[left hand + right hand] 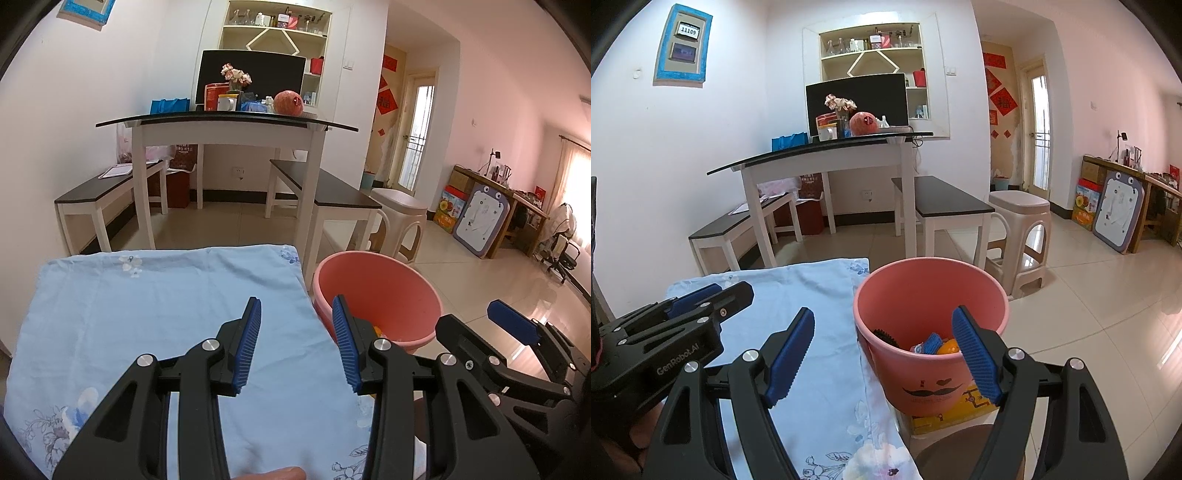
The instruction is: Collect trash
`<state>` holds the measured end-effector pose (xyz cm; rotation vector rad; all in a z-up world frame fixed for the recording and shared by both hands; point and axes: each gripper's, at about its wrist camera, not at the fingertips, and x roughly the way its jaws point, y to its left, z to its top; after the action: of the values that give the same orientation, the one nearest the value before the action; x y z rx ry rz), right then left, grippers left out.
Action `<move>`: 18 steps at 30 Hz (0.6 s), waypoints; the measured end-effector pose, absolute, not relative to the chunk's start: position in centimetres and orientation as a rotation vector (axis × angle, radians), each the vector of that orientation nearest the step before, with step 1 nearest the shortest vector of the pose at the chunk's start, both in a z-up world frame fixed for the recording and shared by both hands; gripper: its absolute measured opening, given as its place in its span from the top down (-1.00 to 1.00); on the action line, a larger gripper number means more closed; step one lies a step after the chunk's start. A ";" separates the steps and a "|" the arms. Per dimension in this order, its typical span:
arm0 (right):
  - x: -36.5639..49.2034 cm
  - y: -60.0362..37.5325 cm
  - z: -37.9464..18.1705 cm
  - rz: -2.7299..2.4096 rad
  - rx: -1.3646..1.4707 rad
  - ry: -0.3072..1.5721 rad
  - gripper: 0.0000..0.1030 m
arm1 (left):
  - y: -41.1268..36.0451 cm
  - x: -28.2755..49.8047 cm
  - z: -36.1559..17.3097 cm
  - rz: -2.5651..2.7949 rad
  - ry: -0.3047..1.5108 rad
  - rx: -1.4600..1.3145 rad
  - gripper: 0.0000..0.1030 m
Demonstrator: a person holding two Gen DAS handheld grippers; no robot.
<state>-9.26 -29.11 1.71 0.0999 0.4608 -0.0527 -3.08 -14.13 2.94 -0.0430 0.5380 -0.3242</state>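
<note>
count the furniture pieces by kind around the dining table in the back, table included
dining table: 1
dark-topped benches: 2
plastic stool: 1
total: 4

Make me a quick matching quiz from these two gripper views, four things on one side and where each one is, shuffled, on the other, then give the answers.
Things:
1. pink bin
2. floral blue cloth
3. beige plastic stool
4. round red fruit

Places:
A. on the dark-topped table at the back
B. on the tiled floor beyond the bin
C. right of the cloth, trash inside
D. spread under the left gripper

Pairs: 1-C, 2-D, 3-B, 4-A
</note>
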 end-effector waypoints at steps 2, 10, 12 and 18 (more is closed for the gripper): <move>-9.3 -29.2 1.8 -0.053 0.102 0.463 -0.47 | -14.1 -3.1 2.9 -0.324 0.538 -0.044 0.21; -9.4 -29.4 1.9 -0.055 0.105 0.466 -0.47 | -14.2 -3.1 2.8 -0.326 0.538 -0.044 0.21; -9.4 -29.4 1.9 -0.055 0.106 0.467 -0.47 | -14.2 -3.1 2.8 -0.326 0.540 -0.042 0.21; -9.3 -29.6 1.8 -0.055 0.108 0.470 -0.47 | -14.4 -3.2 2.5 -0.327 0.544 -0.037 0.21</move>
<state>-9.30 -29.58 1.76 0.1082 0.4700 -0.0555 -3.17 -14.37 2.47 -0.0372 0.5441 -0.3270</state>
